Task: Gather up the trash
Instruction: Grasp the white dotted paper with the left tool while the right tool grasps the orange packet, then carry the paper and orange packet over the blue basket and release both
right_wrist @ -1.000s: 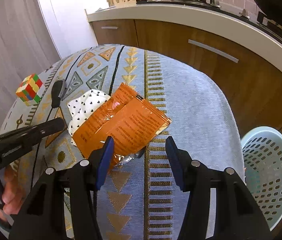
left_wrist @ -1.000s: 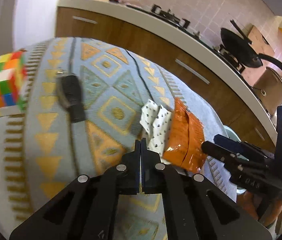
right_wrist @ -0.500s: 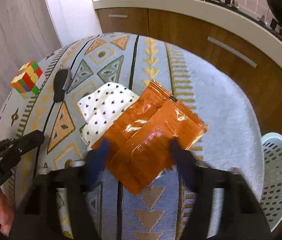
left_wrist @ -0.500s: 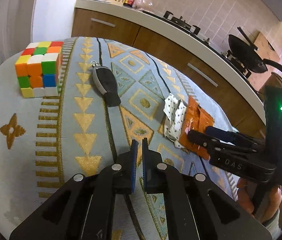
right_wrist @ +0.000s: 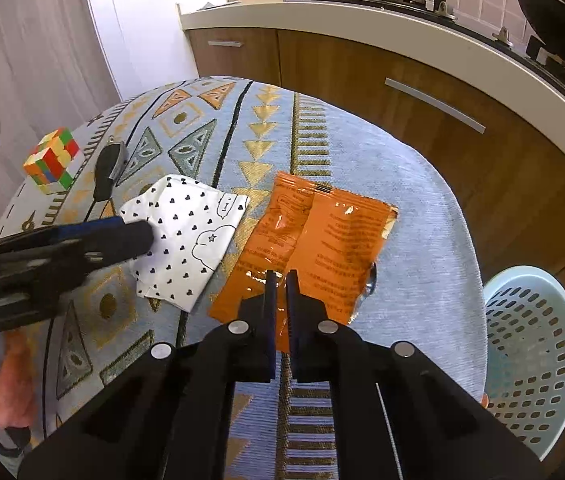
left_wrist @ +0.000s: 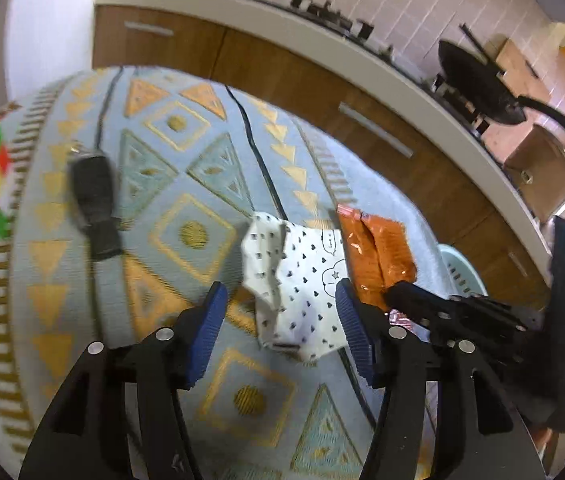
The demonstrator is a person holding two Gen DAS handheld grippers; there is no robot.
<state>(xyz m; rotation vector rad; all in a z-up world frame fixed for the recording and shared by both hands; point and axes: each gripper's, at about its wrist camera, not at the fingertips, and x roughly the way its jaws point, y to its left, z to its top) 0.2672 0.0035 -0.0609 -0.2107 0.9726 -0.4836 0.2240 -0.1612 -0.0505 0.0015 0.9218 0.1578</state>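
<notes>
My right hand-held gripper (right_wrist: 278, 280) has just clenched on the orange wrapper (right_wrist: 322, 240); my left hand-held gripper (left_wrist: 280, 316), jaws just parted, straddles the heart-print wrapper (left_wrist: 302, 292); cube (right_wrist: 52, 160) and key fob (right_wrist: 108, 168) lie beyond on the surface (right_wrist: 410, 200).

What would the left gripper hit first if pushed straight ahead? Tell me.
Likely the white wrapper: it lies between the left gripper's open fingers, straight ahead, with the tablecloth under it. Depth is uncertain.
</notes>
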